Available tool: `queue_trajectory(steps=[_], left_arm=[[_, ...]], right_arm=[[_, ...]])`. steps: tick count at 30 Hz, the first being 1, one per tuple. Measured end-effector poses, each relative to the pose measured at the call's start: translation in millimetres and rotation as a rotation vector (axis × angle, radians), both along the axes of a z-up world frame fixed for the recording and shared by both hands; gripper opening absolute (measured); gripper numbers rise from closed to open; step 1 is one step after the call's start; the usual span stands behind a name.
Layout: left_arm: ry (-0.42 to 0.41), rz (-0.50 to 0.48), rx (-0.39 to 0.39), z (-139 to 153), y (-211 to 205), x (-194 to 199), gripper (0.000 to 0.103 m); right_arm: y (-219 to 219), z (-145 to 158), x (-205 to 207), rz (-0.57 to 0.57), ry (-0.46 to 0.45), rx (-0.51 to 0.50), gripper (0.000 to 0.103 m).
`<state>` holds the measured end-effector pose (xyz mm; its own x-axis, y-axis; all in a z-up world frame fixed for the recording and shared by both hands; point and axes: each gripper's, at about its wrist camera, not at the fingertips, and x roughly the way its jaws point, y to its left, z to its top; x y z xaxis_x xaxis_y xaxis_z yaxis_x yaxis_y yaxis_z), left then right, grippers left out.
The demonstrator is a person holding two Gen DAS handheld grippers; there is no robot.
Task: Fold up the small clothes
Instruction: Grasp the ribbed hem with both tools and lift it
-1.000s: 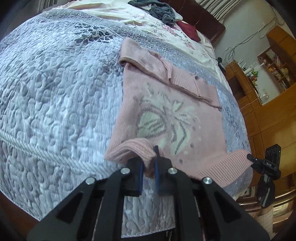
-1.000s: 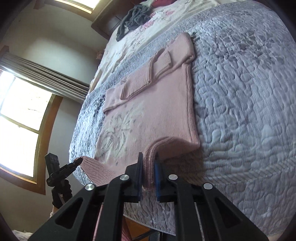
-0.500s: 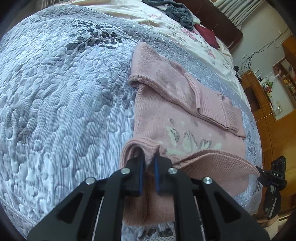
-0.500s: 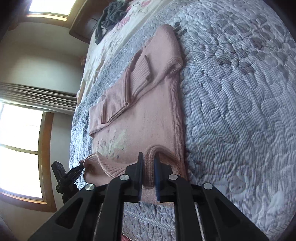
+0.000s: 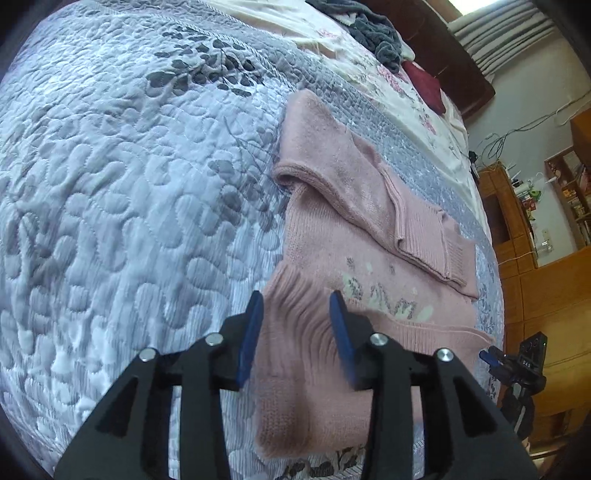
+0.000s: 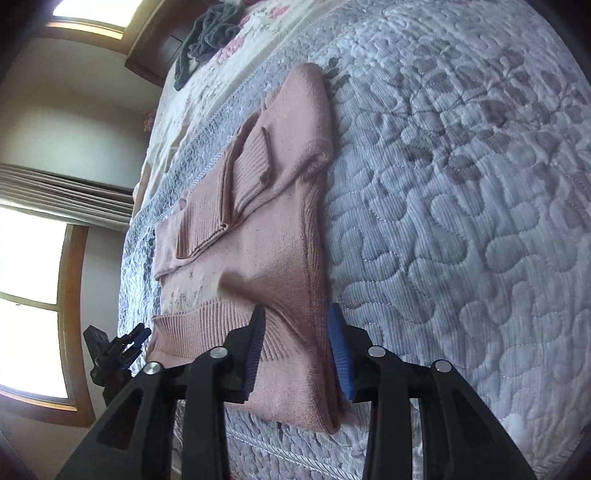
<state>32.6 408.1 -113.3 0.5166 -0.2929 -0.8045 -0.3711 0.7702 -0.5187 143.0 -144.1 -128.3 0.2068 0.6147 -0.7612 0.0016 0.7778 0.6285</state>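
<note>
A small pink knit sweater [image 5: 332, 236] lies on the grey quilted bedspread [image 5: 129, 177], sleeves folded across its upper part and its ribbed hem end folded up over the body. My left gripper [image 5: 295, 299] is open, its blue pads straddling the folded-over hem at the sweater's left side. In the right wrist view the same sweater [image 6: 258, 221] shows, with my right gripper [image 6: 295, 315] open over the hem's right corner. The other gripper [image 6: 136, 334] peeks in at the sweater's far edge.
Farther up the bed lie a floral cream sheet [image 5: 369, 66], a dark grey garment [image 5: 376, 33] and a dark red item [image 5: 424, 83]. Wooden shelves [image 5: 535, 221] stand to the right of the bed; windows [image 6: 29, 295] are on the other side.
Both grippers carried the hem forward over the sweater's body, laid it down and opened. The printed front is now mostly covered by the fold.
</note>
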Motion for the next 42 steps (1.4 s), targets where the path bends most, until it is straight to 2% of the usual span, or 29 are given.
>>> queue_trajectory(steps=[2,4,6,8,12,15,20,21,22,24,26,30,35,39,42], left_arm=[[-0.014,0.007,-0.007,5,6,-9,0.037],[-0.015,-0.012,0.019,10,6,-12,0.039],[-0.002,-0.054,0.063,11,1,-7,0.044],[0.027,-0.109,0.103,8,-8,3,0.053],[0.071,-0.196,0.159,-6,-27,21,0.057],[0.108,-0.224,0.196,-18,-37,32,0.057],[0.123,-0.237,0.239,-24,-45,36,0.044],[0.122,-0.241,0.252,-24,-47,36,0.041],[0.118,-0.243,0.263,-23,-48,34,0.033],[0.109,-0.246,0.282,-19,-51,31,0.025],[0.09,-0.25,0.306,-14,-54,25,0.014],[0.052,-0.248,0.311,-1,-59,5,0.009],[-0.014,-0.234,0.308,18,-68,-29,0.008],[-0.091,-0.214,0.304,44,-72,-45,0.008],[-0.152,-0.206,0.329,69,-76,-40,0.008]], right_arm=[[1,10,-5,0.022,-0.029,-0.03,0.037],[7,22,-8,0.057,-0.072,-0.069,0.041],[19,32,-10,0.108,-0.117,-0.123,0.053],[38,39,-10,0.165,-0.157,-0.18,0.058],[70,34,-5,0.268,-0.193,-0.27,0.062],[89,20,1,0.327,-0.195,-0.347,0.062],[102,-5,11,0.375,-0.18,-0.443,0.062],[102,-8,10,0.381,-0.178,-0.455,0.057],[103,-10,9,0.388,-0.184,-0.466,0.05],[101,-10,4,0.399,-0.201,-0.477,0.026],[97,-6,-5,0.404,-0.214,-0.446,0.012],[92,11,-30,0.401,-0.264,-0.442,0.011],[85,40,-62,0.384,-0.31,-0.378,0.01],[77,72,-76,0.358,-0.363,-0.331,0.01],[76,98,-74,0.34,-0.407,-0.306,0.01]])
